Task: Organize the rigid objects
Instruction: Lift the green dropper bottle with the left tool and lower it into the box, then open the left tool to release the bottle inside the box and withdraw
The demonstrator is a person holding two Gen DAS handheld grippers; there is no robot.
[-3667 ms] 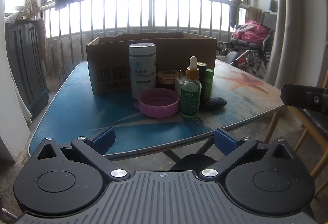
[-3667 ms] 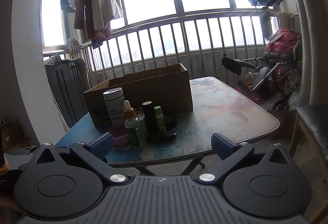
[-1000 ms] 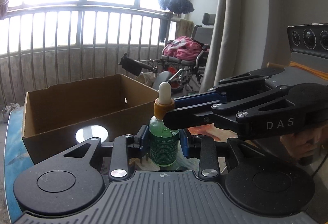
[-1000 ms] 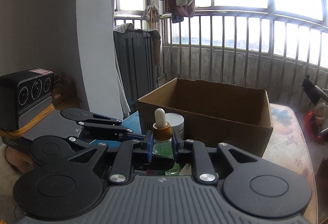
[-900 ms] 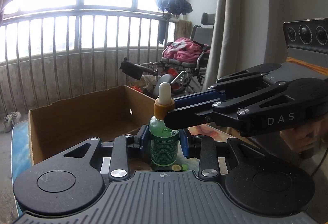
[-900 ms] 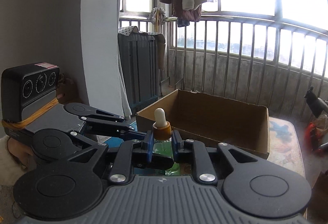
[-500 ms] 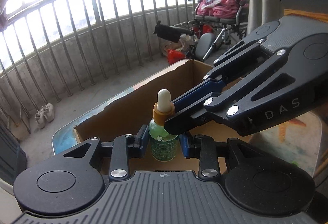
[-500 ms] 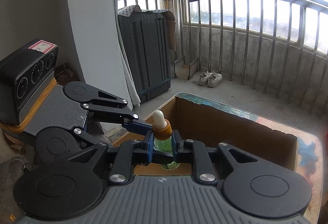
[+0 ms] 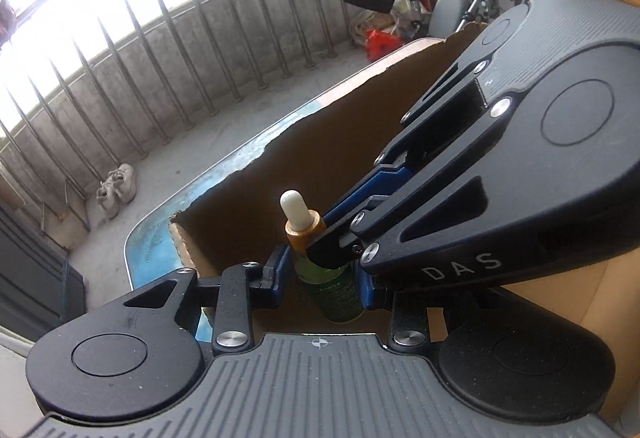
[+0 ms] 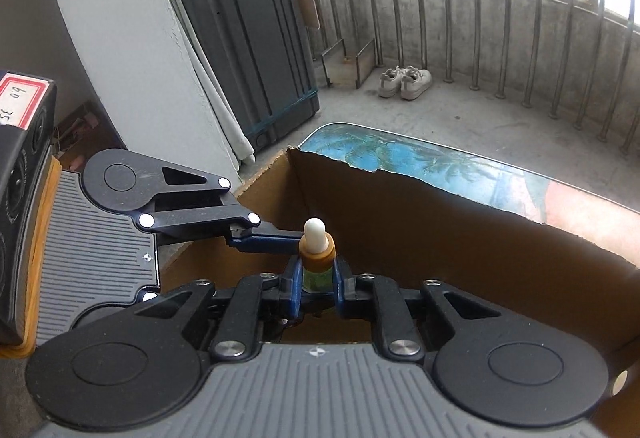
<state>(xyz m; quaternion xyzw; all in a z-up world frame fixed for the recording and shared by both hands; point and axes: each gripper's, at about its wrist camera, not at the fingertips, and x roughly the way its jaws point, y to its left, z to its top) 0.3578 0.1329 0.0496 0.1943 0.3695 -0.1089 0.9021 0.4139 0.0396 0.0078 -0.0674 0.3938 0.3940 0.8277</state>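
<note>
Both tools have the same green dropper bottle (image 9: 338, 294) right now. The left tool (image 9: 323, 280) is closed on the green body, blue pads tight against either side. The right tool (image 10: 317, 284) is pinched in higher up, around the neck just under the orange collar, with the white rubber bulb poking up above it. The bottle is upright and held over the open cardboard box (image 10: 460, 238), near one corner of it. The box sits on the blue patterned counter (image 10: 400, 153). A pair of white sneakers (image 10: 406, 81) is on the balcony floor by the railing.
</note>
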